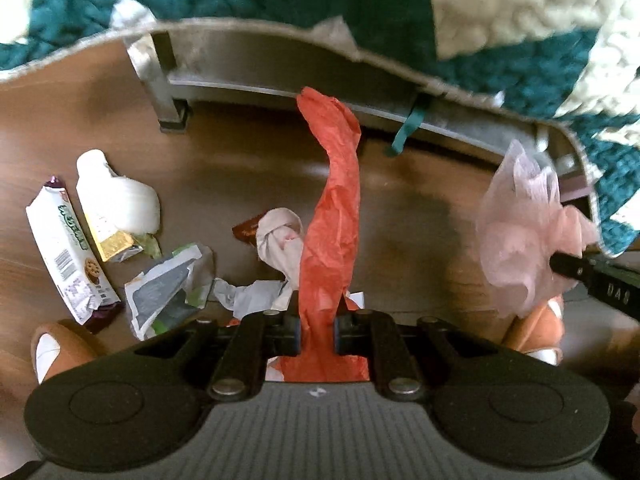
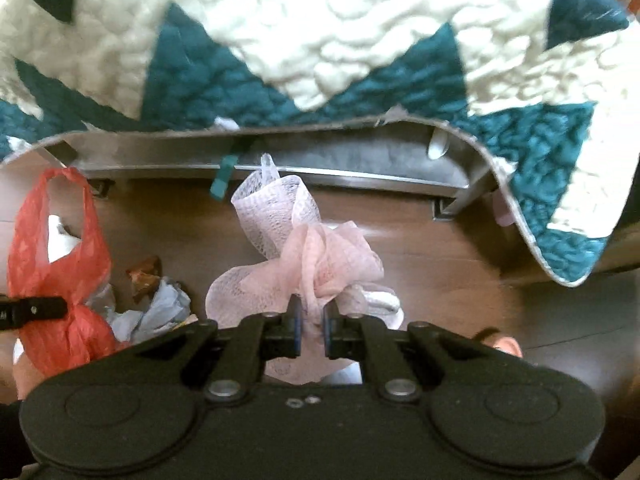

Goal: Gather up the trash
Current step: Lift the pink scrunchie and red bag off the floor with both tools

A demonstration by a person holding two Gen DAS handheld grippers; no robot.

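My left gripper (image 1: 316,330) is shut on a red plastic bag (image 1: 332,208), which stretches up from between the jaws above the wooden floor. In the right wrist view that red plastic bag (image 2: 56,272) hangs at the left, pinched by the left gripper's black finger (image 2: 40,308). My right gripper (image 2: 311,330) is shut on a pink net pouf (image 2: 304,248), lifted off the floor. The same pink net pouf (image 1: 520,240) shows at the right of the left wrist view, with a black finger (image 1: 568,266) on it.
Loose trash lies on the floor (image 1: 400,208): a white biscuit wrapper (image 1: 68,256), a white and gold wrapper (image 1: 116,216), crumpled paper (image 1: 172,284), a knotted white bag (image 1: 280,240), a brown wrapper (image 1: 248,230). A bed frame (image 1: 280,80) under a teal and cream quilt (image 2: 320,40) runs behind. Toes (image 1: 56,344) show.
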